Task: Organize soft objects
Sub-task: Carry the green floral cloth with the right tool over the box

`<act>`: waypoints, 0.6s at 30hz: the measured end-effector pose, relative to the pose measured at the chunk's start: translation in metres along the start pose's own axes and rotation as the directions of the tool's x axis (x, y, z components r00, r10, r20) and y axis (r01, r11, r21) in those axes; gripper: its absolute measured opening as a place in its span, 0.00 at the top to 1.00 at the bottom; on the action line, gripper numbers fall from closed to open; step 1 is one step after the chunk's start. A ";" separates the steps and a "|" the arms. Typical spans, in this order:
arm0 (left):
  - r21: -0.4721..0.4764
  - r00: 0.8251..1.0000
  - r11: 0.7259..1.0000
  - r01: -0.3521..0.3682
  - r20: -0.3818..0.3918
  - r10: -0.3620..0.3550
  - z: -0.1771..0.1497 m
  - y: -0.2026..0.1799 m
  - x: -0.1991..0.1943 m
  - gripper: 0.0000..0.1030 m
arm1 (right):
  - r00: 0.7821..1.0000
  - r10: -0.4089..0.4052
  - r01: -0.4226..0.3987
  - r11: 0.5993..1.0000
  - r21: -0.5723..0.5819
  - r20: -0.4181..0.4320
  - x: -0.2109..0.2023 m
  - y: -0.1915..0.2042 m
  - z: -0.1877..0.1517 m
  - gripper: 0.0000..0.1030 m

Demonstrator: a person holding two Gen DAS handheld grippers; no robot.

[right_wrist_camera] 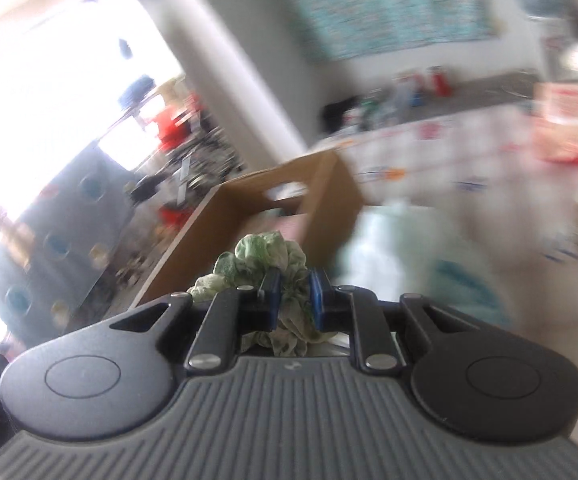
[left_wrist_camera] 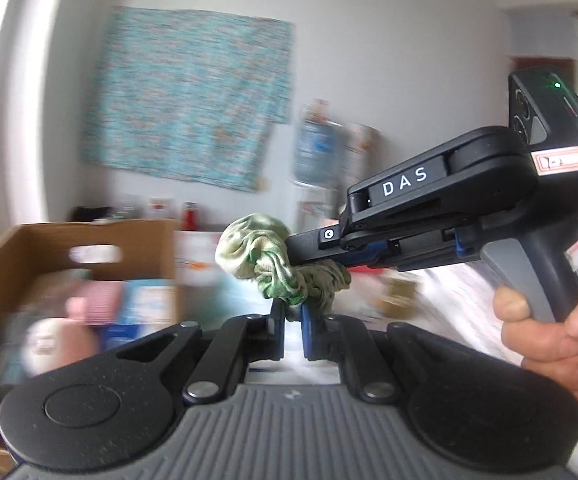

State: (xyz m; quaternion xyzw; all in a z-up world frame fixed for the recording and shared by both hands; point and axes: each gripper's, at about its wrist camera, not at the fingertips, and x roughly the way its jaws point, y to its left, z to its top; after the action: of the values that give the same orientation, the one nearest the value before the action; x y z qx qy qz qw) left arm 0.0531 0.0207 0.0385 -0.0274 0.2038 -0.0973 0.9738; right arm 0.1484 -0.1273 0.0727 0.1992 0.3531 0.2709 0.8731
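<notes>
Left gripper (left_wrist_camera: 289,316): mine, seen from its own camera; the blue-padded jaws are drawn close and pinch the lower folds of the crumpled green-and-cream patterned cloth (left_wrist_camera: 261,256).

Right gripper (right_wrist_camera: 294,300): my other tool; its jaws are closed onto the same cloth (right_wrist_camera: 265,258), with fabric bunched between the blue pads and spilling out above and below them.

Right gripper from the left view (left_wrist_camera: 289,254): it reaches in from the right, its black body printed "DAS", its tip buried in the cloth — so both tools grip one bundle, mine from below, the other from the side.

My right hand (left_wrist_camera: 557,328): wrapped around the grey handle of that tool at the right edge.

Cloth position: held up in the air between the two tools, off any surface, to the right of the open brown cardboard box (left_wrist_camera: 69,248) in the left view and in front of the box (right_wrist_camera: 289,188) in the right view.

Box contents: soft-looking items, pink and pale blue, too blurred to name with any confidence.

Worktop (right_wrist_camera: 429,148): covered with a white printed sheet, stretching behind and beside the box.

Wall: a turquoise woven cloth hanging (left_wrist_camera: 193,96) is fixed flat on the white wall behind.

Picture quality: the right view is heavily smeared, so little beyond the box can be made out.
</notes>
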 end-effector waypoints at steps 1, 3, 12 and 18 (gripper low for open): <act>-0.014 1.000 0.999 -0.030 0.004 0.030 0.002 0.012 -0.006 0.92 | 1.000 0.024 -0.024 0.999 -0.024 -0.020 0.013 0.013 0.005 0.86; -0.039 0.996 0.995 -0.087 0.002 0.087 0.006 0.035 -0.018 0.91 | 0.995 0.071 -0.075 0.995 -0.058 -0.068 0.041 0.040 0.011 0.86; -0.096 0.948 0.948 -0.305 -0.121 0.293 0.000 0.126 -0.049 0.91 | 0.928 0.153 -0.205 0.971 -0.123 -0.339 0.165 0.135 0.002 0.86; -0.073 0.901 0.928 -0.365 -0.280 0.332 -0.014 0.160 -0.043 0.83 | 0.867 0.114 -0.183 0.978 -0.098 -0.484 0.222 0.148 -0.027 0.84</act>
State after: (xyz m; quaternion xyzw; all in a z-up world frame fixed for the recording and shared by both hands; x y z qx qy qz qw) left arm 0.0378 0.1861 0.0276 -0.0376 0.3381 0.0886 0.9362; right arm 0.2136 0.1276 0.0215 0.0913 0.5203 0.4022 0.7478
